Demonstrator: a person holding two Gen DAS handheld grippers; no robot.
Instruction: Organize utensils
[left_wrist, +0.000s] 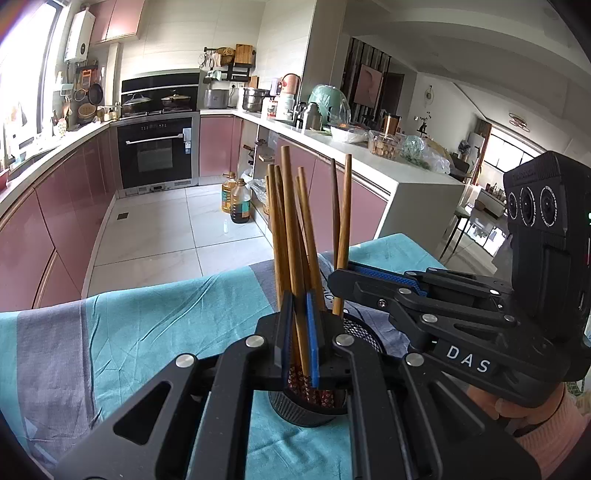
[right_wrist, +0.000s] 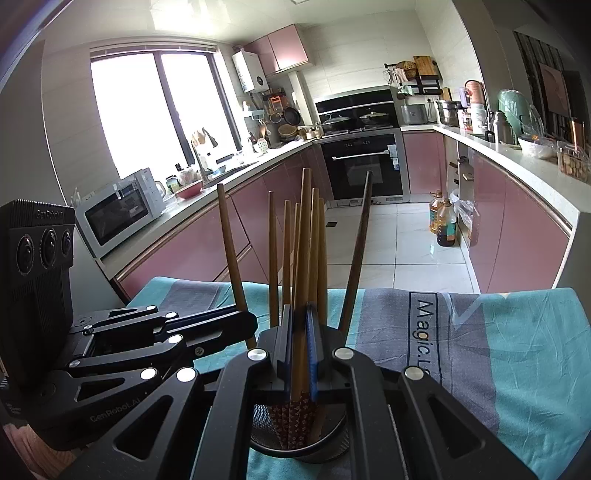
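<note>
A black mesh cup (left_wrist: 295, 411) (right_wrist: 325, 448) stands on a teal and grey cloth (left_wrist: 147, 332) (right_wrist: 517, 350) and holds several wooden chopsticks with red patterned ends (right_wrist: 295, 413). My left gripper (left_wrist: 300, 332) sits just above the cup's rim, shut on one upright chopstick (left_wrist: 291, 229). From the right, my right gripper (left_wrist: 341, 274) (right_wrist: 300, 332) is over the same cup, shut on another chopstick (right_wrist: 306, 240) (left_wrist: 345, 221). In the right wrist view, the left gripper (right_wrist: 251, 321) comes in from the left with its chopstick (right_wrist: 229, 240) leaning left.
The cloth-covered table ends just beyond the cup, with tiled kitchen floor (left_wrist: 159, 236) behind it. Pink cabinets (right_wrist: 221, 229), an oven (left_wrist: 155, 155) and two oil bottles (left_wrist: 238, 201) on the floor stand further off. A hand in a pink sleeve (left_wrist: 543, 432) holds the right gripper.
</note>
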